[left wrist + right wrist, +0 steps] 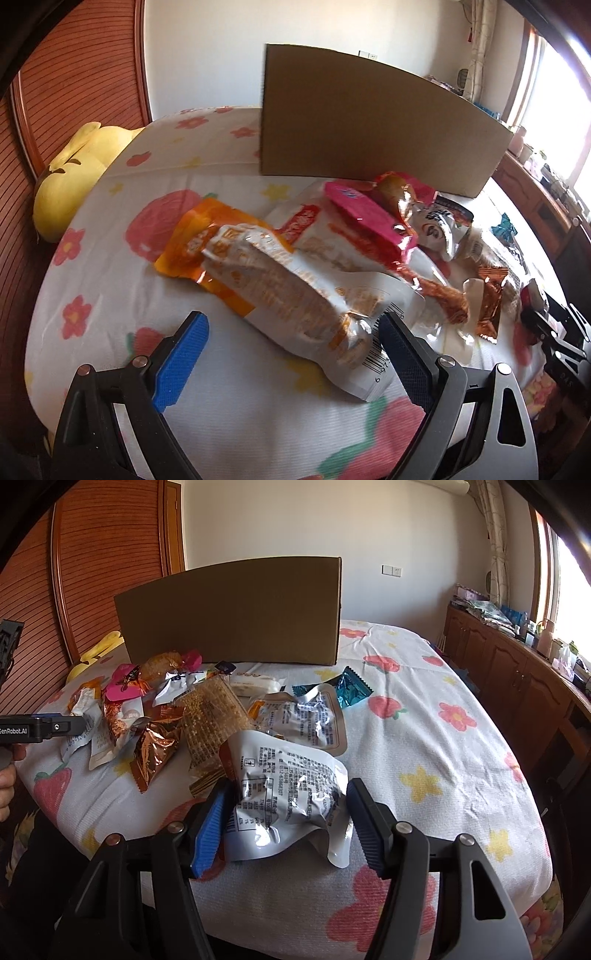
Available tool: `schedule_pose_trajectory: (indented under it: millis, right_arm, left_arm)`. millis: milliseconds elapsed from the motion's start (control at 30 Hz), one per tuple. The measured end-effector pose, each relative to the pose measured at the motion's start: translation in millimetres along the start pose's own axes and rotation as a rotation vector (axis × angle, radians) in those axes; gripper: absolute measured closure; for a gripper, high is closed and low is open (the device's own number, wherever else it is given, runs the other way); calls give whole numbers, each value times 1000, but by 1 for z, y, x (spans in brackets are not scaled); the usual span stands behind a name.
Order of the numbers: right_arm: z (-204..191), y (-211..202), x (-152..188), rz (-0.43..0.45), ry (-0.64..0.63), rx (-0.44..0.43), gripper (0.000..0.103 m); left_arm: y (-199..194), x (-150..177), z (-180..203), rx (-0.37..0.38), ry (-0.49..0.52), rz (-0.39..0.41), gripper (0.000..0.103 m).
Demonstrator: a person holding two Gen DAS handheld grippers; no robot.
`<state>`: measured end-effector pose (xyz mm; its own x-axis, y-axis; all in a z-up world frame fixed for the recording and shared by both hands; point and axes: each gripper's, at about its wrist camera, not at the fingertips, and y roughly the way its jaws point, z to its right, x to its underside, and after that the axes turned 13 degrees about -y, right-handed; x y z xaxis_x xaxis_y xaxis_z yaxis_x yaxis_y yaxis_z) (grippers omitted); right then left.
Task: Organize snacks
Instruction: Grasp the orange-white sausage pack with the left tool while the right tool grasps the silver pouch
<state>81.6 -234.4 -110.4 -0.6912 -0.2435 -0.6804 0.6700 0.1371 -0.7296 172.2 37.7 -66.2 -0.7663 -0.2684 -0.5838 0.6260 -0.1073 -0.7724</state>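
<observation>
Both jaws stand open. The left gripper [291,350] straddles a white-orange snack pack [295,295] on the bed [110,295]; the right gripper [284,819] straddles a silver pouch [291,782]. Both look light, crinkly, slippery: pinch a sealed edge. Beyond stands the cardboard box [236,613].

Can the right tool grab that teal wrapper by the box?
Probably yes. The teal wrapper lies alone on bare bedspread, but the open right tool straddles the silver pouch, so it must move past that first.

Floral bedsheet [424,738], brown box [236,609]
</observation>
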Motion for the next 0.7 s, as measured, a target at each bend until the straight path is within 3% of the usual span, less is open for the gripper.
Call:
schedule_pose_trajectory:
  millis: [333, 567, 700]
  right_arm:
    - [-1, -1, 1, 6, -1, 3, 39]
    - [-1, -1, 1, 9, -1, 3, 39]
    - [-1, -1, 2, 11, -1, 4, 38]
  left_arm:
    - [-8, -19, -9, 30, -82, 16, 9]
    - [10, -33, -18, -14, -191, -4, 12]
    - [14, -33, -14, -61, -148, 5, 21]
